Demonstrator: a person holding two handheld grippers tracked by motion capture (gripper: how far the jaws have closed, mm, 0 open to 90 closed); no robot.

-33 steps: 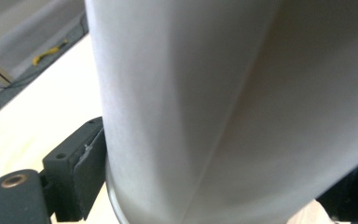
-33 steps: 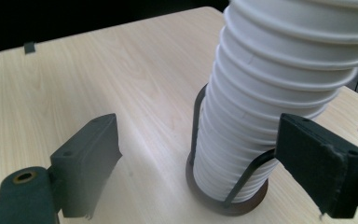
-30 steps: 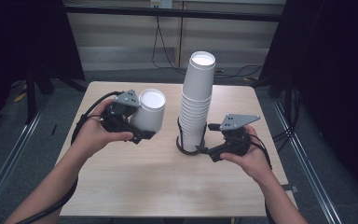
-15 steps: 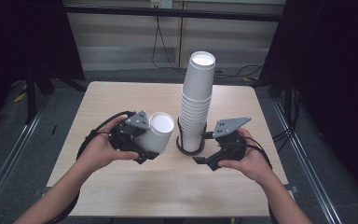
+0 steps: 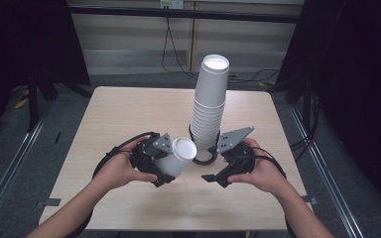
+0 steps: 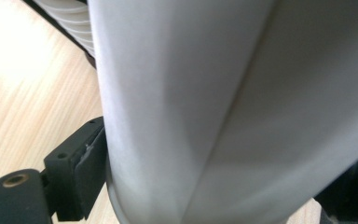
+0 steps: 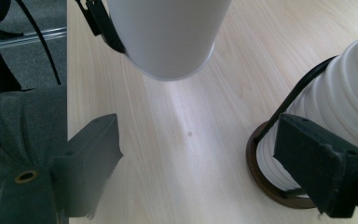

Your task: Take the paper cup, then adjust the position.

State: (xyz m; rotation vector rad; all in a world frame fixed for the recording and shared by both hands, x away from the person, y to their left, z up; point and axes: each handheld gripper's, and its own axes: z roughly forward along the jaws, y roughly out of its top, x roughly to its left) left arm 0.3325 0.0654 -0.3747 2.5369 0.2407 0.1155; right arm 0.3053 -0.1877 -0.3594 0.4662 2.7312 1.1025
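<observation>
Clamping a paper cup point(image 5: 177, 157), the left gripper point(image 5: 164, 171) seemingly hovers above table point(image 5: 129, 114).

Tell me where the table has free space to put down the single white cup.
The light wooden table is bare along its far edge and whole left half, beyond the left gripper holding the single white paper cup. The near strip between the forearms is also free. It is crowded around the tall stack of white paper cups and the right gripper.

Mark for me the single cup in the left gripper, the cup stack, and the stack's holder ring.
single cup point(image 5: 178, 157), high view, on its side wall below the rim.
cup stack point(image 5: 209, 111), high view, on the ribbed middle of the stack.
holder ring point(image 7: 279, 193), right gripper view, on its brown base edge.
</observation>
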